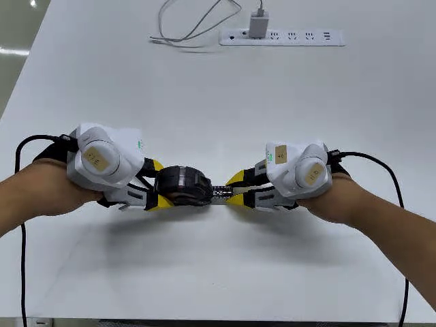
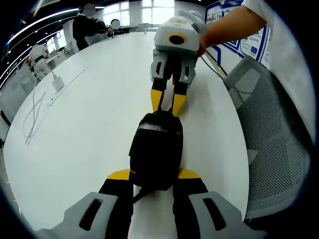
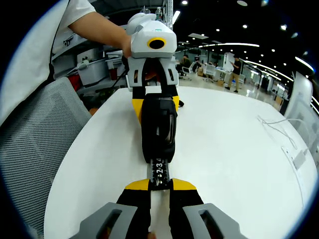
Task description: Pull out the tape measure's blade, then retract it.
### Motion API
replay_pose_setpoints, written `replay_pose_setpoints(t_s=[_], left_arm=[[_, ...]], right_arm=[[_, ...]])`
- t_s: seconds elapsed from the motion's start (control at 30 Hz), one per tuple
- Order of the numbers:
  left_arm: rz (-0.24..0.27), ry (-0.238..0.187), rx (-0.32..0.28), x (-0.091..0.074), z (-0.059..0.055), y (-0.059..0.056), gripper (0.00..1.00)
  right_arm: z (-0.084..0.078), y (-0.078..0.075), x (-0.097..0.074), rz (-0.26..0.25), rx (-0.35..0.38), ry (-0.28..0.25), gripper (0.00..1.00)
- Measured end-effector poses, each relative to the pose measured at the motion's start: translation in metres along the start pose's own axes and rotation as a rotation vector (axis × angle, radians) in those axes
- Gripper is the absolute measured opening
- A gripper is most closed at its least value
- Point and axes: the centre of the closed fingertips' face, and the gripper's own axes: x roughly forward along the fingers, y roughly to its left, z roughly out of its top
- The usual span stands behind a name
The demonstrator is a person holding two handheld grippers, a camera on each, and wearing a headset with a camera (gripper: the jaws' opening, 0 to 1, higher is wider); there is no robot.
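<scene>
- surface (image 1: 204, 88): white; carries everything
- left tool (image 1: 158, 193): jaws clamped on the tape measure's body, one per side; hand behind it
- right tool (image 1: 237, 191): faces the left tool; jaws pinched on the blade's tip
- power strip (image 1: 300, 37): far side; white charger (image 1: 259, 24) plugged in; well apart from both tools
- tape measure (image 1: 184, 185): black; on the surface, front centre, between the tools
- blade (image 1: 219, 193): short stretch out, spans body to right tool; digits 2, 3 legible in right gripper view
</scene>
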Motion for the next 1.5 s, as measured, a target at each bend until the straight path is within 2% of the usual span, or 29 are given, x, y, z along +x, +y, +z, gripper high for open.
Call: replay_pose_setpoints(t_s=[0.17, 0.43, 1.5], left_arm=[[0.001, -0.001, -0.007, 0.000, 0.000, 0.000, 0.25], [0.004, 0.002, 0.009, 0.001, 0.001, 0.000, 0.25], [0.005, 0.002, 0.011, 0.001, 0.001, -0.001, 0.25]], right_arm=[[-0.003, -0.002, -0.005, -0.016, 0.007, 0.003, 0.09], [-0.008, 0.000, -0.011, -0.019, 0.017, 0.009, 0.09], [-0.030, 0.001, -0.035, -0.031, 0.045, 0.033, 0.09]])
